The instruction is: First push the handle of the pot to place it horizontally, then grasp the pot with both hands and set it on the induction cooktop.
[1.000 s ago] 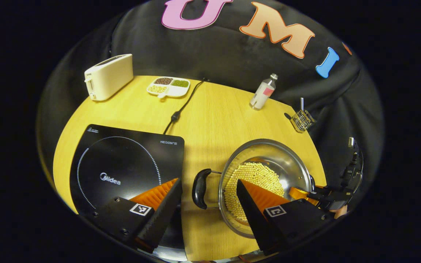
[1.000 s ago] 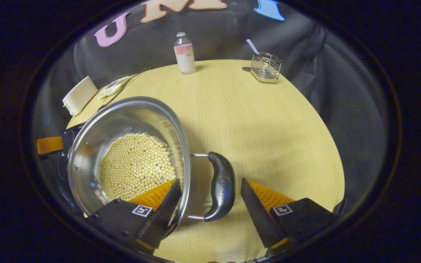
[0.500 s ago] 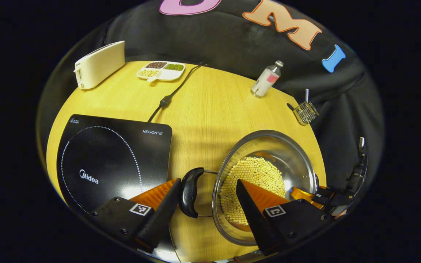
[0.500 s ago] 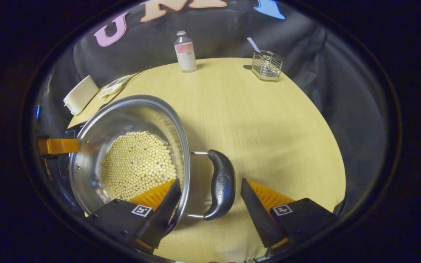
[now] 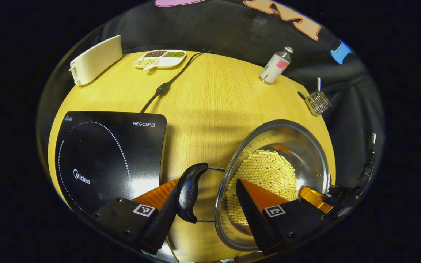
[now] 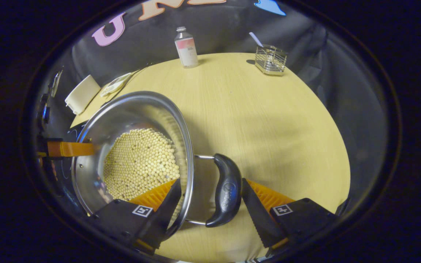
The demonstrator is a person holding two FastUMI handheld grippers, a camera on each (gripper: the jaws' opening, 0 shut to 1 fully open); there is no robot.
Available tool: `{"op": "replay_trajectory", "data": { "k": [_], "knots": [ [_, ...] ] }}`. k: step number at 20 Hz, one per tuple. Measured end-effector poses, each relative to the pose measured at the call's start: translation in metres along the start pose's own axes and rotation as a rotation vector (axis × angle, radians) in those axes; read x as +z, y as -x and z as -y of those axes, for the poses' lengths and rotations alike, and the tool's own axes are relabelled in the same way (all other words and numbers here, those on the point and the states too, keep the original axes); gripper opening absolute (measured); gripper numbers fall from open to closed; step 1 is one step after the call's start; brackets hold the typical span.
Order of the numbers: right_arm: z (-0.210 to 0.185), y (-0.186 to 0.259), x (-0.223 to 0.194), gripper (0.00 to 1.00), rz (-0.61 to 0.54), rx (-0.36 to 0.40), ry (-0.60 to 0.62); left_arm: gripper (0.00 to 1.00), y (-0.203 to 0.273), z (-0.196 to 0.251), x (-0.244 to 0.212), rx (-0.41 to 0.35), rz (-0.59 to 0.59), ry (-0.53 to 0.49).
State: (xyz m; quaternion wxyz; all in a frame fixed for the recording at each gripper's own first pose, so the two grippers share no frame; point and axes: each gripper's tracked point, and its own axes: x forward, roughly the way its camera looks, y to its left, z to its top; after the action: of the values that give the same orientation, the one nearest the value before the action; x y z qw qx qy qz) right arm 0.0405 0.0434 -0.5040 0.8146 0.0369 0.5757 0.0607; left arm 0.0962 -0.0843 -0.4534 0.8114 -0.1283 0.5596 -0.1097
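Note:
A steel pot [image 5: 298, 146] holding pale round beans stands on the wooden table, right of the black induction cooktop [image 5: 108, 153]. My left gripper [image 5: 207, 180] is open and straddles the pot's left side: one finger is inside the rim, the other lies against the outside of the black handle [image 5: 189, 191]. My right gripper [image 6: 210, 180] is open and straddles the opposite side of the pot [image 6: 122, 117] the same way, its outer finger touching the other black handle [image 6: 227, 190]. One finger of each gripper shows across the pot in the other gripper's view.
Along the table's far edge stand a white toaster [image 5: 95, 60], a divided dish of beans [image 5: 160, 58], a small bottle [image 5: 276, 65] and a wire holder [image 5: 317, 102]. The cooktop's black cord [image 5: 166, 86] runs toward the back. Bare wood [image 6: 261, 120] lies right of the pot.
My left gripper has slid right until the left handle lies against its outer finger. The right handle has come up against my right gripper's outer finger. Both stay open.

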Motion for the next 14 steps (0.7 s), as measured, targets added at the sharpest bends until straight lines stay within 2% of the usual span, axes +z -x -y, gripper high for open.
{"op": "replay_trajectory", "data": {
  "k": [3,4,5,6,8,9,10,11,13,14],
  "knots": [
    [0.0,-0.003,0.0,1.0,-0.011,0.004,-0.025,0.89,-0.007,-0.009,-0.006,0.072,-0.035,-0.061],
    [-0.001,-0.004,0.001,0.99,-0.008,0.008,-0.031,0.8,-0.008,-0.011,-0.006,0.087,-0.038,-0.074],
    [-0.002,-0.003,0.002,0.89,-0.009,0.013,-0.038,0.8,-0.008,-0.011,-0.008,0.092,-0.052,-0.083],
    [-0.002,-0.003,0.001,0.89,-0.012,0.014,-0.039,0.81,-0.01,-0.011,-0.01,0.094,-0.06,-0.091],
    [-0.001,-0.003,0.0,0.82,-0.012,0.019,-0.033,0.82,-0.011,-0.01,-0.01,0.099,-0.067,-0.093],
    [-0.006,-0.002,0.001,0.86,-0.013,0.042,-0.037,0.84,-0.01,-0.01,-0.01,0.097,-0.067,-0.092],
    [-0.004,0.006,0.003,0.85,-0.024,0.035,-0.047,0.82,-0.01,-0.01,-0.011,0.093,-0.069,-0.088],
    [-0.004,-0.004,0.0,0.72,-0.028,0.047,-0.056,0.82,-0.011,-0.009,-0.011,0.085,-0.061,-0.083],
    [-0.003,-0.004,0.001,0.72,-0.044,0.066,-0.082,0.8,-0.01,-0.009,-0.012,0.065,-0.058,-0.039],
    [-0.005,-0.004,0.002,0.68,-0.051,0.079,-0.097,0.78,-0.009,-0.009,-0.013,0.061,-0.053,-0.014]
  ]
}}
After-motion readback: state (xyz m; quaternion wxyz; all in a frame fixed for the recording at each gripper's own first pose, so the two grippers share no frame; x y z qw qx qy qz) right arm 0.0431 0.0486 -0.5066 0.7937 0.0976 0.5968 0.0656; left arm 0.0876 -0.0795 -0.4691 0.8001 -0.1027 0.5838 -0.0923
